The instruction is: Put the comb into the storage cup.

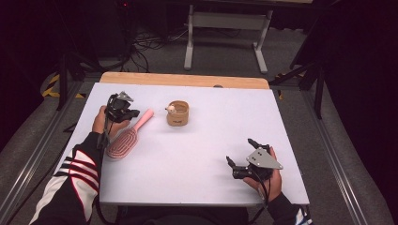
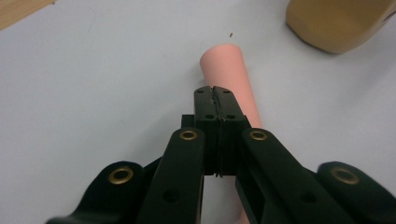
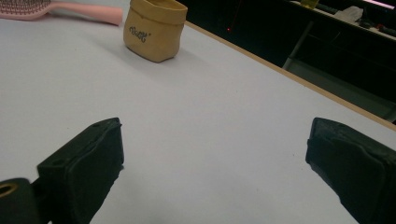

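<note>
I hold my left gripper [image 1: 133, 112] at the far left part of the white bench [image 1: 197, 154], and its jaws are pressed together with no gap between them. In the left gripper view the closed jaws are directly above the pink handle of the hairbrush [image 2: 231, 77]; the handle passes under them and comes out in front, so I cannot tell whether they touch it. They do not have it between them.

The hairbrush [image 1: 129, 136] lies flat on the bench, its round bristle head toward me and its handle pointing away toward the right. My left hand [image 1: 101, 121] is just beside the head of the brush.

Near the end of the handle, a little to the right, stands a small tan pouch [image 1: 178, 114], upright and with its mouth open. In the high view some small light thing shows at its rim, but it is too small for me to name. The pouch [image 3: 153, 29] has dark writing on its side, which I cannot read.

My right gripper [image 1: 241, 152] is at the near right part of the bench, well apart from the brush and the pouch. Its jaws are wide apart and nothing is between them; bare bench lies in front of them.

Beyond the far wooden edge of the bench [image 1: 183, 79] I see a grey floor, black cables [image 1: 145, 47] and the white legs of another table [image 1: 225, 28].
</note>
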Demonstrator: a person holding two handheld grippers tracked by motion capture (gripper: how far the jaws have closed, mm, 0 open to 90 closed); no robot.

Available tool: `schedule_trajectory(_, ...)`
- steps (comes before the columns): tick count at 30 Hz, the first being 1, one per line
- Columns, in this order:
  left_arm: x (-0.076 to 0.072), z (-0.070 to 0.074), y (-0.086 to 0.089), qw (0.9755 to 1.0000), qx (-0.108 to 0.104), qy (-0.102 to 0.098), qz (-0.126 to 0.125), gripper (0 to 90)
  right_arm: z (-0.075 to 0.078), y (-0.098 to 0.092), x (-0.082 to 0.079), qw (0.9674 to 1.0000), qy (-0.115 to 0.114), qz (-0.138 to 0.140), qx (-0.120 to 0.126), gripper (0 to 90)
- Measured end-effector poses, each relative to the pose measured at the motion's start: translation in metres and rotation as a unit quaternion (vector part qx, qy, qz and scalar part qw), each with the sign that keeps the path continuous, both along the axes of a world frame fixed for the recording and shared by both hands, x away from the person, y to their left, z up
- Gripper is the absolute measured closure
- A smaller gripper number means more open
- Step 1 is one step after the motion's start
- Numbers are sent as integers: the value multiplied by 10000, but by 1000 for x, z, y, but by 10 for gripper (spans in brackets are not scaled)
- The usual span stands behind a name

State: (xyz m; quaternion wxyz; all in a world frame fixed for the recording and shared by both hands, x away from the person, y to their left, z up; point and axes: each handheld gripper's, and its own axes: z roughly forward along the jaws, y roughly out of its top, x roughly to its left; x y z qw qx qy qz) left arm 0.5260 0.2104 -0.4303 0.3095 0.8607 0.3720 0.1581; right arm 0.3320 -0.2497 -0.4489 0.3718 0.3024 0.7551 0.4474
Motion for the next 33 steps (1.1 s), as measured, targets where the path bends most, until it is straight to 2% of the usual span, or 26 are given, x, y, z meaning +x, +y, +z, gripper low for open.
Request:
schedule_trajectory(6,17,-8,-14,9992,293,283,-23,900,-2,1,1,10000,46,10,-49,52)
schedule_trajectory(7,17,-8,-14,9992,293,283,-23,900,-2,0,1,10000,52,15,-56,52)
schedule_trajectory(10,21,-12,-19,9982,495,341,-16,900,-2,0,1,10000,39,-1,-54,54)
schedule_trajectory(13,25,-12,-19,9979,497,409,-10,900,-1,-1,1,10000,30,-12,-21,56)
schedule_trajectory(17,27,-10,-25,9965,685,471,-87,900,-1,-1,1,10000,38,-2,-31,56)
schedule_trajectory(22,26,-5,-42,9933,978,510,-346,900,0,-1,1,10000,15,-13,-53,57)
schedule_trajectory(23,25,-4,-47,9920,1063,515,-450,900,0,-1,1,10000,7,-12,-57,58)
schedule_trajectory(27,19,-2,-60,9898,1096,568,-704,900,1,-1,0,10000,-4,-4,-86,60)
schedule_trajectory(32,12,-2,-69,9883,1078,619,-885,900,1,-2,1,10000,25,-34,-61,62)
schedule_trajectory(33,10,-2,-72,9874,1102,614,-959,900,1,-3,1,10000,29,-34,-54,63)
